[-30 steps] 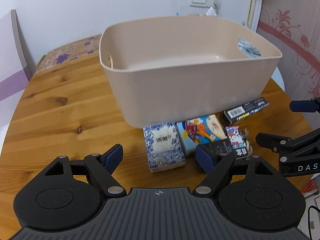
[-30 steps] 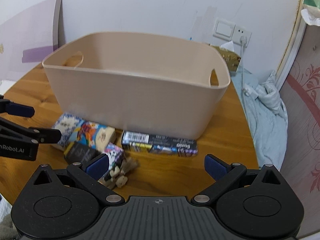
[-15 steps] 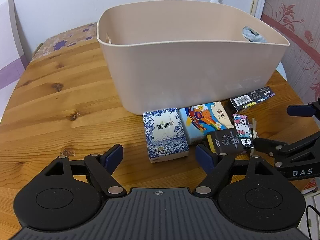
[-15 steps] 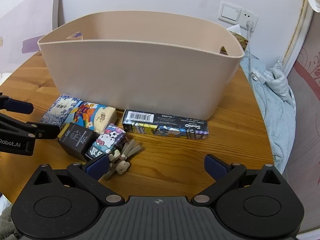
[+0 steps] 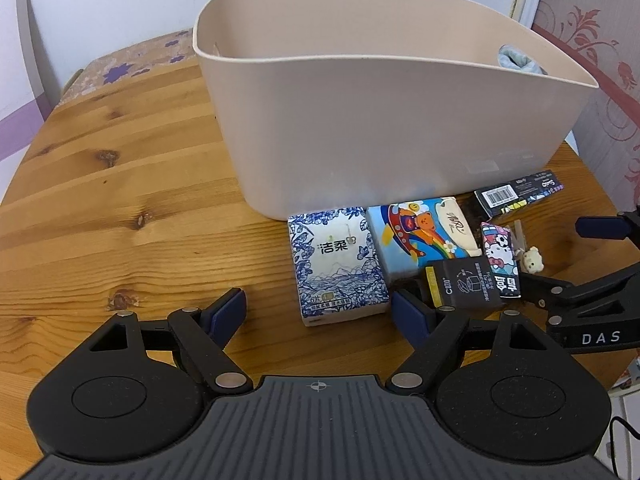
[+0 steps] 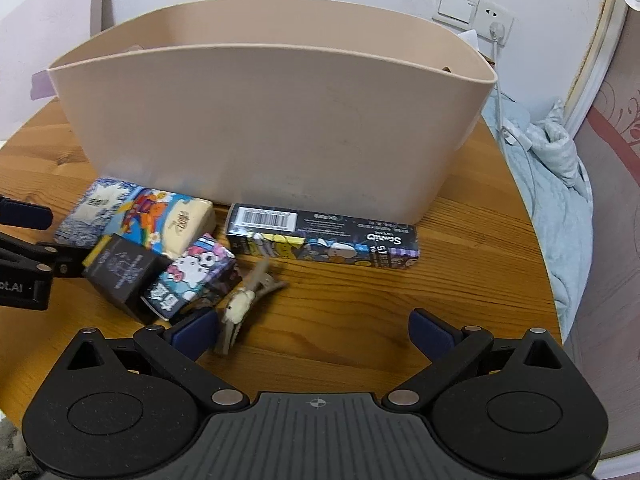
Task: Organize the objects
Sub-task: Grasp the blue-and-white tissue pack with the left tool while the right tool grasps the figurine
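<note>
Both grippers wide open, holding nothing

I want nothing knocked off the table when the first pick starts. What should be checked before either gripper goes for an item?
1. Left gripper open: ok.
2. Right gripper open: ok.
3. Blue-and-white tissue pack lies between the left fingers' line of approach, flat on the wooden table: ok.
4. Black box leans on neighbouring packs, so it may shift: not ok.
5. Bear hair clip close to the right gripper's left finger: not ok.
6. Beige bin empty inside: cannot tell.
</note>
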`<action>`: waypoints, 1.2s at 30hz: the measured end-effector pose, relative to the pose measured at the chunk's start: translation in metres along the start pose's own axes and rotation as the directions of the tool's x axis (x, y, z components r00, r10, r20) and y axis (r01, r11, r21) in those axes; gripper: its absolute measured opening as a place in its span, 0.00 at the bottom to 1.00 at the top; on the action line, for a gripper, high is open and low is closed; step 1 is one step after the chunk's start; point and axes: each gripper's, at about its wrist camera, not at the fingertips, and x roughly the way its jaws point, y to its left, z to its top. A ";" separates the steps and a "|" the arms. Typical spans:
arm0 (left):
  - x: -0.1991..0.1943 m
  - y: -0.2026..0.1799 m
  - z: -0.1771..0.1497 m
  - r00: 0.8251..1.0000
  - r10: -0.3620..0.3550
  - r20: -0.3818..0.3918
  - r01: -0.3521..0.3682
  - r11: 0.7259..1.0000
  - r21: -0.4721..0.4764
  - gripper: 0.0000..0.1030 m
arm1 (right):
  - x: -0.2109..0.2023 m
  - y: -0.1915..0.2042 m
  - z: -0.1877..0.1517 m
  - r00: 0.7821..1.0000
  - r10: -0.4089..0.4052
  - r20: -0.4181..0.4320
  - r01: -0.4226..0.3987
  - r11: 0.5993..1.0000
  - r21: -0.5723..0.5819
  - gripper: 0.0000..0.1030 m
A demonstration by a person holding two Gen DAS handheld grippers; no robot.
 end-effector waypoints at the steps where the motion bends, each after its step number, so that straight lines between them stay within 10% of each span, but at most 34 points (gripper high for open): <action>1: 0.001 0.001 0.000 1.000 -0.001 -0.003 0.001 1.000 -0.004 0.79 | 0.000 0.000 -0.001 1.000 0.006 0.000 -0.006 1.000 0.009 1.00; 16: 0.007 0.003 0.000 0.999 0.004 0.033 -0.004 1.000 0.011 0.73 | -0.005 0.008 -0.005 0.997 0.052 0.056 -0.053 0.998 0.023 0.69; 22: 0.002 -0.001 -0.003 0.999 -0.016 0.047 0.015 0.999 0.029 0.48 | -0.011 0.012 -0.008 0.996 0.064 0.062 -0.065 0.998 0.015 0.44; 27: 0.000 0.002 -0.006 0.998 -0.029 0.056 0.029 0.999 0.015 0.47 | -0.013 0.013 -0.008 0.997 0.057 0.060 -0.057 0.998 0.003 0.13; 36: -0.005 0.004 -0.010 0.998 -0.035 0.049 0.035 0.999 -0.002 0.47 | -0.014 0.008 -0.008 0.997 0.048 0.068 -0.050 0.999 0.016 0.11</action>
